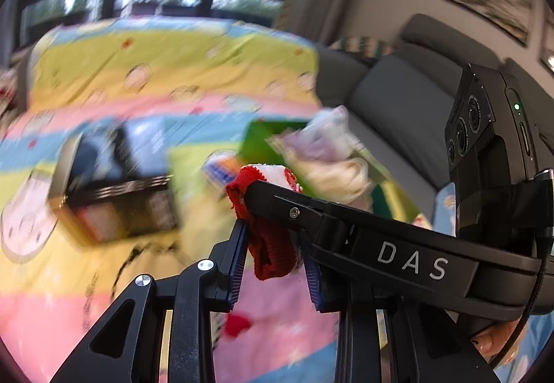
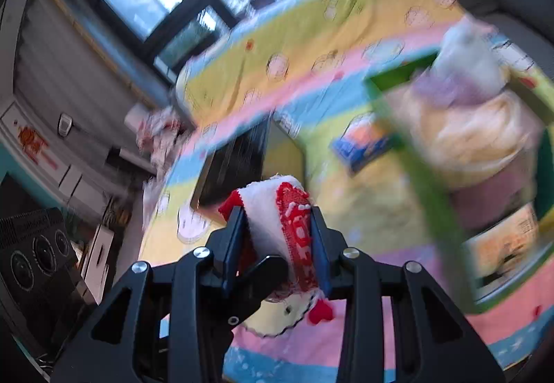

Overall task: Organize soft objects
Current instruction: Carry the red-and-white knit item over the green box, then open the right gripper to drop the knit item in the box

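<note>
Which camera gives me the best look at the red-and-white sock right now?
Right wrist: the red-and-white sock sits sharp between the right gripper fingers, its pattern facing the camera. Left wrist shows only its bunched red end, partly hidden behind the right gripper's finger.

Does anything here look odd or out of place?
Yes: the red and white knitted sock is clamped by both the left gripper and the right gripper at once, bunched in mid-air above the colourful cartoon blanket.

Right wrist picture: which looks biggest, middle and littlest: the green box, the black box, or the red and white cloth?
1. green box, biggest.
2. black box and red and white cloth look about alike; the cloth, pinched by the right gripper, sits much nearer the camera, so I won't rank them.
</note>
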Available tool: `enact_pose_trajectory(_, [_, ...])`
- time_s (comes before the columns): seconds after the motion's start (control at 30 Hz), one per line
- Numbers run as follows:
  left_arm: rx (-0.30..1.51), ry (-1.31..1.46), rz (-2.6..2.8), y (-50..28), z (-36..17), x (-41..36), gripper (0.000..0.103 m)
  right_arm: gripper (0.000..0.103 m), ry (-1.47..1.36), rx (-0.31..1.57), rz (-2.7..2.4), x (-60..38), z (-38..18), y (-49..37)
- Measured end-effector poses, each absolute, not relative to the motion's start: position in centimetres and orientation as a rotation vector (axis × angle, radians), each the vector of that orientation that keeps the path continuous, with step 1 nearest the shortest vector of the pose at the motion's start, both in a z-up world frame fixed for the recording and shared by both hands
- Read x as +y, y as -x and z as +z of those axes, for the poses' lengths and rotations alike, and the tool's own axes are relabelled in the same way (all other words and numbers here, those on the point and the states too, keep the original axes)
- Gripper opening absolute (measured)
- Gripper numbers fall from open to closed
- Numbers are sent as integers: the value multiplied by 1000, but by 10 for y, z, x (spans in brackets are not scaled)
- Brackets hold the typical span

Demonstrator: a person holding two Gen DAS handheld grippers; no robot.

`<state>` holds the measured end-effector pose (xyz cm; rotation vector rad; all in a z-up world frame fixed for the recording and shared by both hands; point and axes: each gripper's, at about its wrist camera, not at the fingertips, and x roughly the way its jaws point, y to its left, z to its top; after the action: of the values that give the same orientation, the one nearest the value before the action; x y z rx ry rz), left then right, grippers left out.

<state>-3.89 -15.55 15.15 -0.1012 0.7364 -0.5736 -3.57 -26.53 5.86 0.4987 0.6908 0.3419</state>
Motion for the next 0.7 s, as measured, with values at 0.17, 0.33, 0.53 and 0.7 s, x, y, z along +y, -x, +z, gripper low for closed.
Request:
enact_pose_trajectory(0.17, [701, 37, -663, 22, 177, -203, 31, 36, -557, 611, 265, -310, 78, 34])
enact_pose_trajectory(0.33, [696, 18, -727, 3, 178, -240, 31, 37, -587, 580, 195, -345, 83, 25])
enact_pose_trajectory(0.53, [777, 2, -773, -25, 148, -272, 31, 38, -670, 619, 121, -374, 54, 5])
enact_pose_trajectory(0.7, [853, 19, -777, -38, 122, -284, 31, 37, -695, 691, 63, -385, 33, -8])
